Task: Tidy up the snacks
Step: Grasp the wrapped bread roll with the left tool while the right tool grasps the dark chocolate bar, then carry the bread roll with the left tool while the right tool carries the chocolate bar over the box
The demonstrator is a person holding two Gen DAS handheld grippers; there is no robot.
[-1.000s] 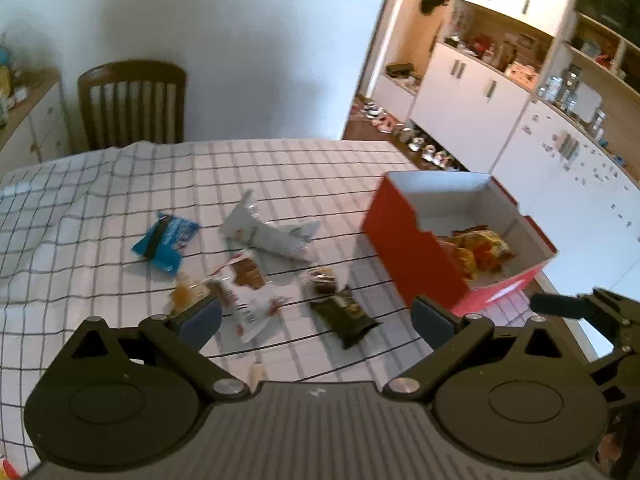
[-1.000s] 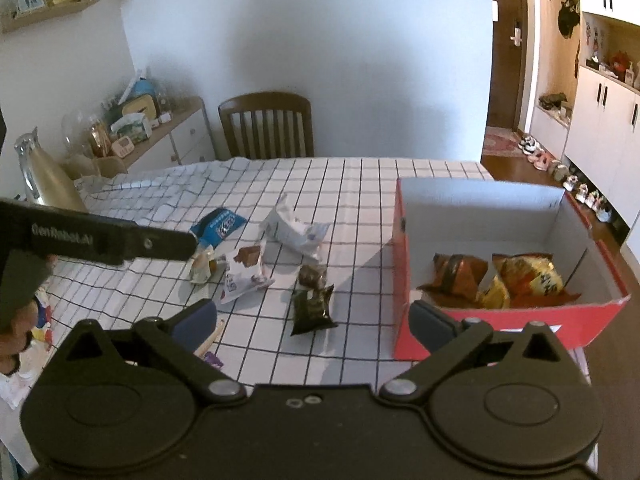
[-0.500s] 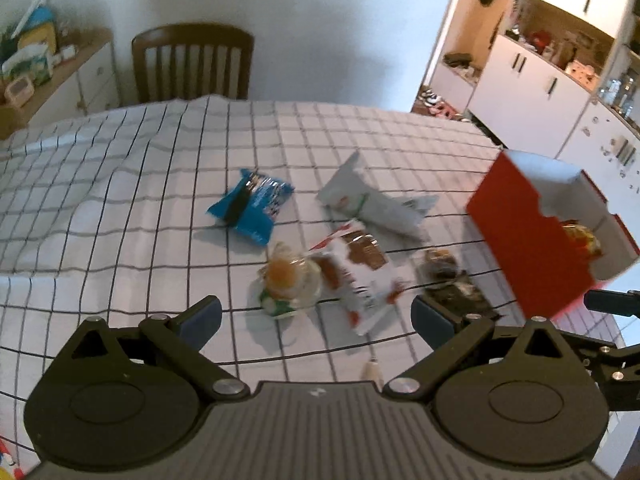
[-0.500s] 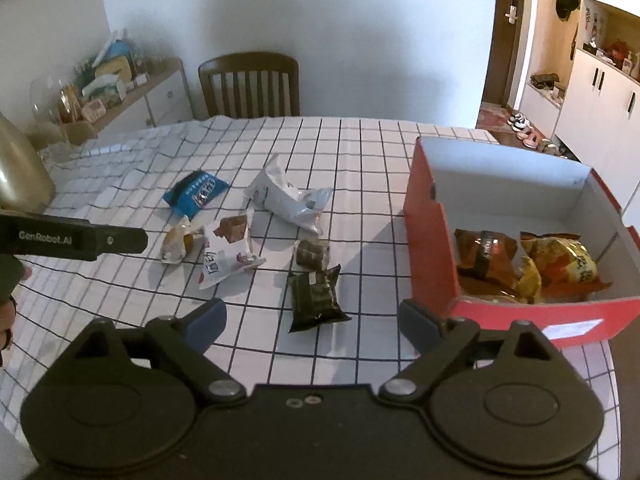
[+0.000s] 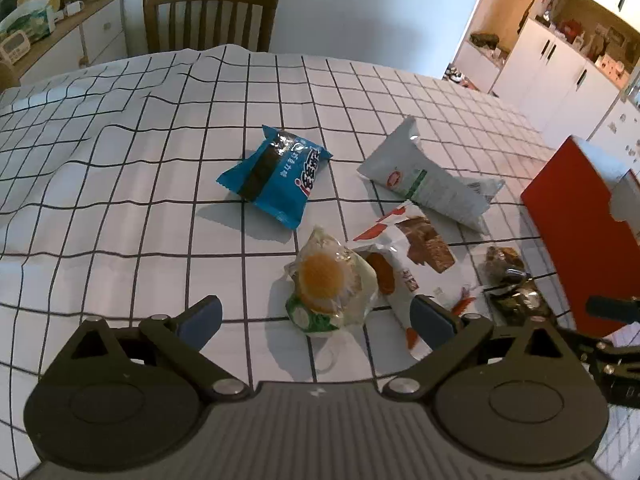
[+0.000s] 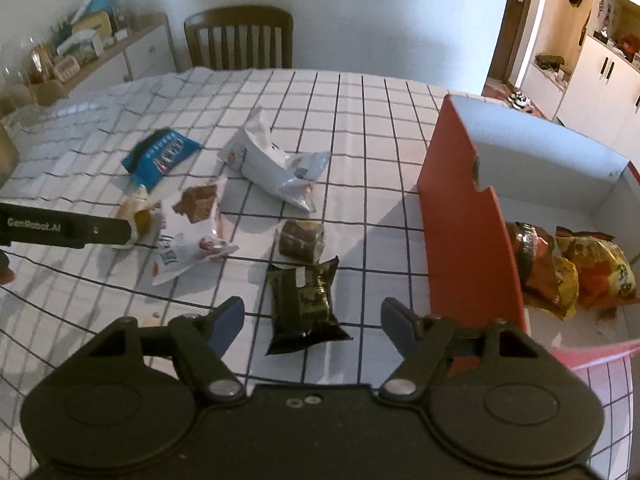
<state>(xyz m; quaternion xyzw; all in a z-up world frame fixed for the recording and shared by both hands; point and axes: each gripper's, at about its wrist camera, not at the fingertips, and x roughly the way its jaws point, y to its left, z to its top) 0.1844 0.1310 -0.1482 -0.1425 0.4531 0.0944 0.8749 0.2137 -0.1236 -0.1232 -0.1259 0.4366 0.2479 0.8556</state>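
Observation:
Loose snacks lie on the checked tablecloth. My left gripper is open, its jaws either side of a clear packet with an orange cake. Beyond lie a blue packet, a white-and-red packet and a white pouch. My right gripper is open just above a dark green packet, with a small brown cake behind it. The red box to the right holds two orange chip bags.
A wooden chair stands at the table's far side. A sideboard with clutter lines the left wall. White cupboards and a doorway are at the right. The left gripper's arm crosses the right wrist view.
Both grippers have dropped and moved forward toward the snacks. The left one swung left from the box to the orange cake packet; the right one closed in on the dark green packet.

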